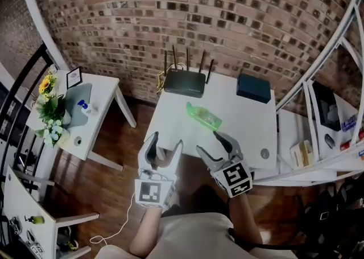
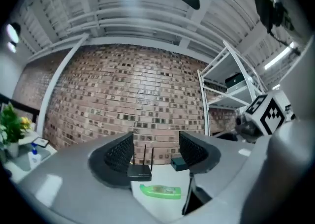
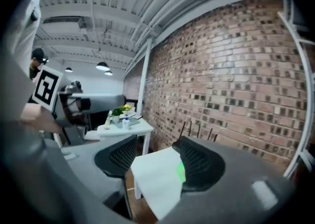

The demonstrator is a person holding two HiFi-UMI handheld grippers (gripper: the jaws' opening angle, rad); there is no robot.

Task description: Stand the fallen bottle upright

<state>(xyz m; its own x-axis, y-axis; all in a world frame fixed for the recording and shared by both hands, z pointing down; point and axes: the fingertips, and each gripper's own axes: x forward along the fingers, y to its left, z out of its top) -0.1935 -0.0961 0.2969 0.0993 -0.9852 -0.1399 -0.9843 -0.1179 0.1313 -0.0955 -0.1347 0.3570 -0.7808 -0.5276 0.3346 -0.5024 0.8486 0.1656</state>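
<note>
Head view, contents listed by size.

1. White bench (image 1: pixel 170 124), set against the brick wall. It carries the task's things and has bare surface at its near edge, where both grippers hover.
2. Shelf rack (image 1: pixel 318 155), to the right. It holds boxes and packets; the print is too small to read.
3. Side bench (image 1: pixel 105 90), to the left. On it stand a vase of flowers (image 1: pixel 50 107) and a small blue-topped dispenser (image 1: pixel 84 107).
4. Router (image 1: pixel 184 82), at the back of the white bench with its aerials up, well apart from the work.
5. Dark box (image 1: pixel 253 88), at the back right with its lid on; contents not visible.
6. Left gripper (image 1: pixel 165 141). Jaws apart with nothing between them, aimed at the bottle across the bench.
7. Right gripper (image 1: pixel 206 141). Jaws likewise apart and empty, one tip near the bottle's nearer end, probably placed to lift that end.
8. Green bottle (image 1: pixel 203 116), translucent, lying on its side mid-bench between the router and the grippers. It is not yet stood up, and any fill cannot be made out.
</note>
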